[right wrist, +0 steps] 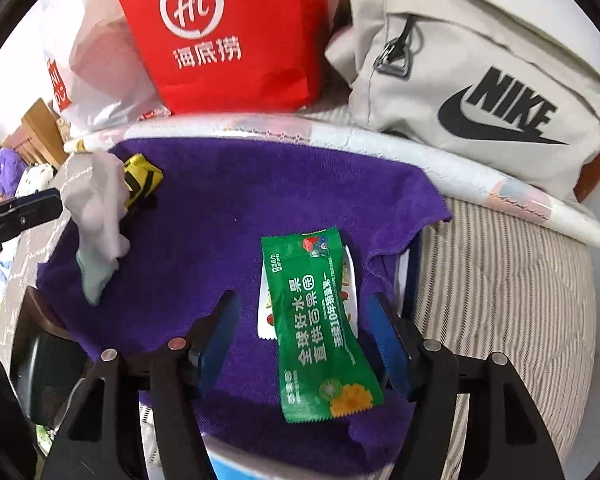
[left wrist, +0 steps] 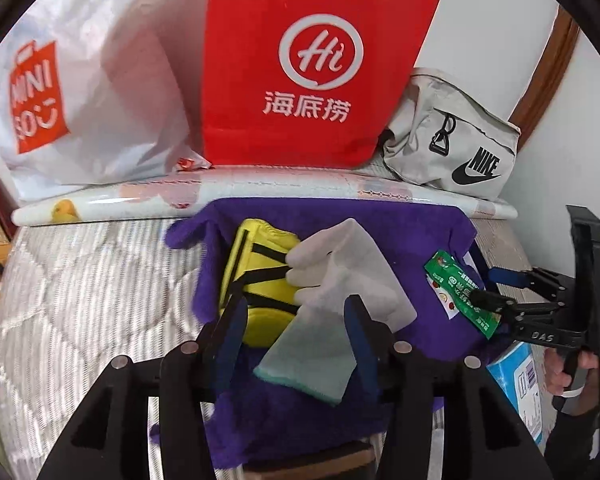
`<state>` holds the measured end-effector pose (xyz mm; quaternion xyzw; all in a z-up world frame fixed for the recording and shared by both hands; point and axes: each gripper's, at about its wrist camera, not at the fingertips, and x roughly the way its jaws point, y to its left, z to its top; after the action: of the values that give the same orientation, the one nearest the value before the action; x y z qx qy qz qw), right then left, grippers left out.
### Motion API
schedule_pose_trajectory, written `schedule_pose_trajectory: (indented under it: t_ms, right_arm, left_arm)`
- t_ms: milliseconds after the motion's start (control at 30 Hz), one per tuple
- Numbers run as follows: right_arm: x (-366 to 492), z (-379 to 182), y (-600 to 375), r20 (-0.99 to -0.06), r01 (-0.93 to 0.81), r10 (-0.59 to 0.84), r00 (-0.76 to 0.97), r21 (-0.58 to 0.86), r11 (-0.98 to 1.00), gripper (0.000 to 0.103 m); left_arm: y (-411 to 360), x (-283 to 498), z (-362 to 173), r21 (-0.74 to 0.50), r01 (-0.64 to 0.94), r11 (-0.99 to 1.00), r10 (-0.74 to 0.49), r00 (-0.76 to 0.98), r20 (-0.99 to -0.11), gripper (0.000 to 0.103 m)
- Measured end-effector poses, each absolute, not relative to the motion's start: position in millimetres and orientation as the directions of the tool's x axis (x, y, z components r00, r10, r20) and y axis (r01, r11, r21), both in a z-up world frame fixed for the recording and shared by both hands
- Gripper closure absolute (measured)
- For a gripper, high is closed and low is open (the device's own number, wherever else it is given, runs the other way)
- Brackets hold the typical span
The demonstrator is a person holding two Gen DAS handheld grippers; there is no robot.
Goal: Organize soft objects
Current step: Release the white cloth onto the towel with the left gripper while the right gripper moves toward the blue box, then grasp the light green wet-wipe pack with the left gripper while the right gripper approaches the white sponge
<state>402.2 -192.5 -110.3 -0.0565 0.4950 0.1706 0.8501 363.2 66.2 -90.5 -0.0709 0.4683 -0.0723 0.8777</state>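
- Here, going left to right: the white plastic bag (left wrist: 100,92) stands at the far left behind the purple towel (left wrist: 331,216), its contents hidden; leave it be.
- Next, the yellow pouch (left wrist: 260,276) lies on the towel's left part, with the pale sock (left wrist: 339,280) draped over its right edge.
- Your left gripper (left wrist: 296,320) is released: its jaws stand apart on either side of the sock's lower end without pressing it. If you regrip, I'd take the sock alone, clear of the pouch's black straps.
- The red paper bag (left wrist: 300,64) stands upright behind the towel's middle; you cannot see inside it.
- The green packet (right wrist: 319,328) lies on the towel's right part, on top of a white sachet (right wrist: 266,308). 2 layers mean you could pinch both by mistake, so judge your closing height with care.
- Your right gripper (right wrist: 303,328) is also released, its jaws either side of the packet with a gap at each.
- The grey waist bag (right wrist: 479,80) sits zipped at the far right, contents unseen.
- A blue-and-white box (left wrist: 515,380) shows under the towel's right edge; whether it is open I cannot tell.
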Motion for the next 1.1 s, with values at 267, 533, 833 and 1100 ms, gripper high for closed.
schedule_pose_trajectory:
  t_ms: [267,533,833,1100]
  right_arm:
    - [352.0,-76.1,-200.8,-0.793,-0.33,0.227,0.566,0.034,0.943,0.037]
    - [278.4,-56.9,-199.0,-0.776,-0.362,0.262,0.573,0.048,0.931,0.037]
    - [192.6,-66.8,-186.3,-0.773,-0.417,0.311,0.553,0.066,0.907,0.037]
    - [156.9,-80.9,-190.1,-0.774,-0.414,0.341,0.533,0.113,0.903,0.037]
  left_arm:
    - [67.2,307.2,-53.2,-0.125,0.058,0.99,-0.132,0.667,-0.733,0.055]
    - [66.8,250.5,-51.4,-0.161,0.041,0.986,-0.152,0.61,-0.777,0.055]
    - [63.9,170.4,-83.9,-0.195,0.029,0.98,-0.18,0.537,-0.824,0.055]
    - [58.4,115.9,-120.5,-0.25,0.034,0.968,-0.234,0.491,-0.839,0.039]
